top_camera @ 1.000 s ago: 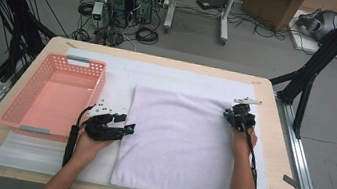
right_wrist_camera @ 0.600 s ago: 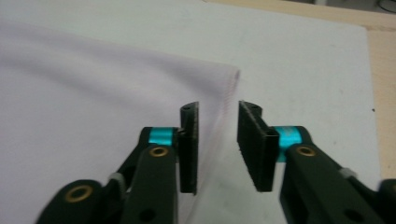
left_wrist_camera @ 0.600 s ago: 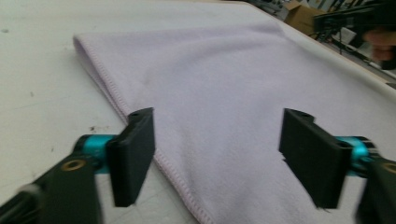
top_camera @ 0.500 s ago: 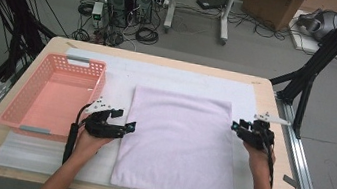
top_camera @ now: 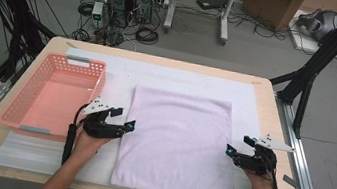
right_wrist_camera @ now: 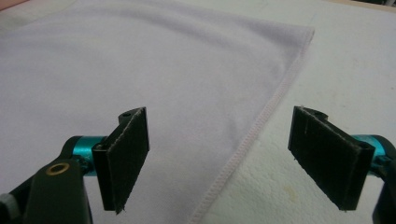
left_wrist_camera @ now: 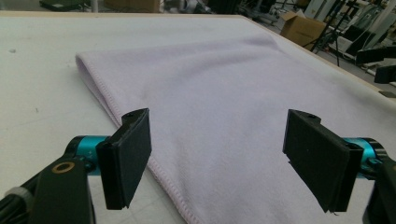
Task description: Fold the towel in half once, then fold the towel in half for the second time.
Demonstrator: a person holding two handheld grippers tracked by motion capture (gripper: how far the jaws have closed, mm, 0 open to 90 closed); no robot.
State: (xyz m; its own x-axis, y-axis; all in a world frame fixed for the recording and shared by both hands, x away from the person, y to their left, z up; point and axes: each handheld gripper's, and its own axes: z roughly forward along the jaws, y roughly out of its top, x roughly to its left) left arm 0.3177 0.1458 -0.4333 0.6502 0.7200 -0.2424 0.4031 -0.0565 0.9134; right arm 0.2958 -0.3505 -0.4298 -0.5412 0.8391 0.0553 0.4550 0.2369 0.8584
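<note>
Your lilac towel (top_camera: 177,144) lies flat on the white mat (top_camera: 256,105), folded once it seems. Both the left gripper (top_camera: 127,125) and right gripper (top_camera: 230,150) stand open at its side edges, the right jaws just spread, holding nothing. The pink basket (top_camera: 26,116) waits at left; further folding likely remains.

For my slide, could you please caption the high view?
Two open grippers, left gripper and right gripper, flank a lilac towel beside a pink basket.

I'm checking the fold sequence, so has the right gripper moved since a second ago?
Yes. The right gripper has moved from the towel's far right corner back toward the person, beside its right edge, its jaws just opened with nothing between them.
</note>
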